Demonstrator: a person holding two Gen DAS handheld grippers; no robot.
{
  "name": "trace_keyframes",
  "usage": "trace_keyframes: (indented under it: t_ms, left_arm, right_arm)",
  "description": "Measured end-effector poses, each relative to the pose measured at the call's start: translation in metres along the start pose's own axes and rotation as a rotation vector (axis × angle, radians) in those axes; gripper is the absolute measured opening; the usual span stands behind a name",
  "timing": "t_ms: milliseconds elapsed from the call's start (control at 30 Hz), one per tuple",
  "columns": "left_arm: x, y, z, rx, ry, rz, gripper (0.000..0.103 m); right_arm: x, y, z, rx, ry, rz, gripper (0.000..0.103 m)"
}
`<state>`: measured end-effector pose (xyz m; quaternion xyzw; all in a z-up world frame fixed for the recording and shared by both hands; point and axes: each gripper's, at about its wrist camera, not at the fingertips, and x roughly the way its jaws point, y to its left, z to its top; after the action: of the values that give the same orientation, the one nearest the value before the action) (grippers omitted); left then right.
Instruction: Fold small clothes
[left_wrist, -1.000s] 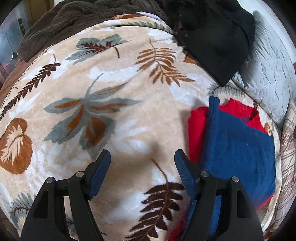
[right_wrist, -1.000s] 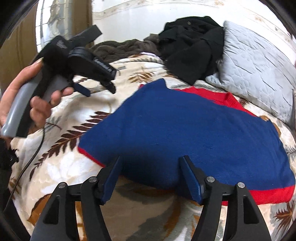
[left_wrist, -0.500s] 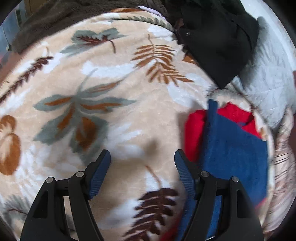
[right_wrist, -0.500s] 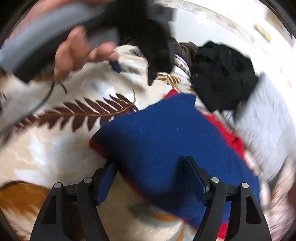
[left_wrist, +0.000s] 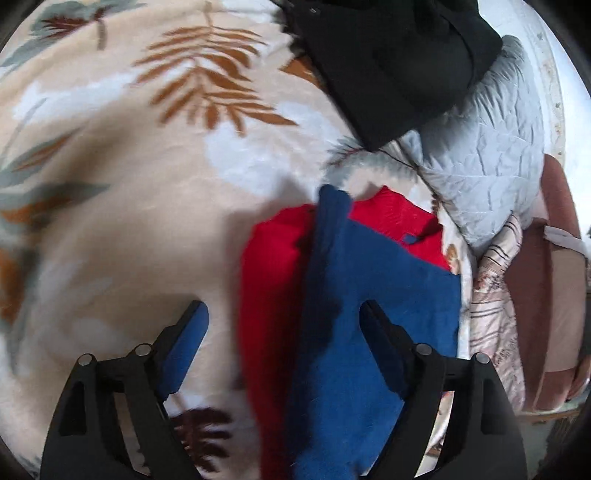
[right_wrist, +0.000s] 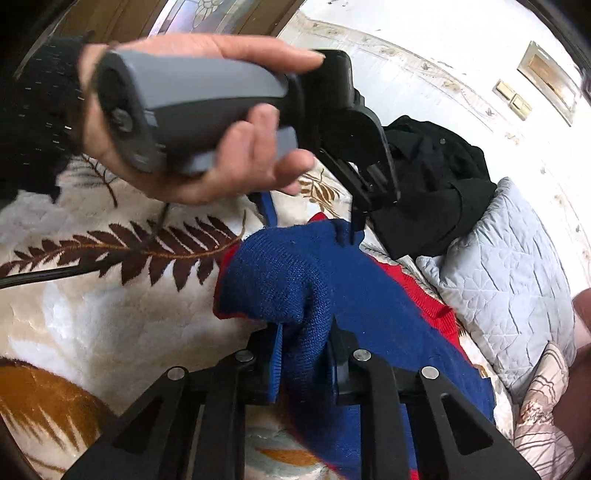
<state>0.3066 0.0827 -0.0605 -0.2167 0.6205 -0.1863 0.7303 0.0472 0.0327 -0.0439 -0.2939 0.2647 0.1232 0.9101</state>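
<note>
A small blue and red knitted sweater (left_wrist: 369, 295) lies on a leaf-patterned blanket (left_wrist: 129, 177). In the left wrist view my left gripper (left_wrist: 284, 332) is open above the sweater's left edge, one finger over the blanket, the other over the blue cloth. In the right wrist view my right gripper (right_wrist: 304, 350) is shut on a bunched blue fold of the sweater (right_wrist: 295, 273) near its hem. The left gripper (right_wrist: 314, 225) shows there too, held in a hand, its tips at the sweater's far edge.
A black garment (left_wrist: 391, 55) lies at the far side of the bed, also in the right wrist view (right_wrist: 436, 184). A grey quilted pillow (left_wrist: 487, 170) lies to the right of the sweater. A black cable (right_wrist: 55, 273) runs across the blanket at left.
My right gripper has shut on the sweater's blue edge and bunched it. My left gripper has moved right and forward, from over the blanket to over the sweater's left edge.
</note>
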Motion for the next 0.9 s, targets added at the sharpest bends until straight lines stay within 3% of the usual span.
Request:
trace_keyframes:
  t_ms: [33, 67, 100, 133, 200, 433, 900]
  left_arm:
    - [0.002, -0.002, 0.0, -0.003, 0.0, -0.004, 0.081]
    - [0.005, -0.006, 0.0, -0.002, -0.003, -0.007, 0.067]
    - [0.008, -0.007, 0.0, 0.004, 0.004, -0.007, 0.034]
    - [0.011, -0.009, 0.001, 0.005, 0.02, -0.01, 0.024]
    - [0.009, -0.01, 0.0, -0.02, 0.006, -0.033, 0.018]
    - [-0.015, -0.039, -0.007, 0.007, -0.065, -0.07, 0.016]
    - [-0.023, -0.15, -0.032, 0.113, -0.137, -0.073, 0.016]
  right_arm:
    - [-0.001, -0.002, 0.0, 0.007, -0.002, 0.005, 0.019]
    - [-0.001, -0.002, 0.0, 0.012, -0.003, 0.009, 0.018]
    - [-0.002, -0.003, 0.0, 0.019, -0.005, 0.015, 0.019]
    - [-0.001, -0.005, 0.0, 0.024, -0.007, 0.018, 0.019]
    - [-0.003, -0.009, -0.001, 0.043, -0.012, 0.03, 0.019]
    - [-0.018, -0.043, -0.009, 0.19, -0.045, 0.071, 0.017]
    - [-0.066, -0.153, -0.056, 0.63, -0.092, 0.115, 0.013]
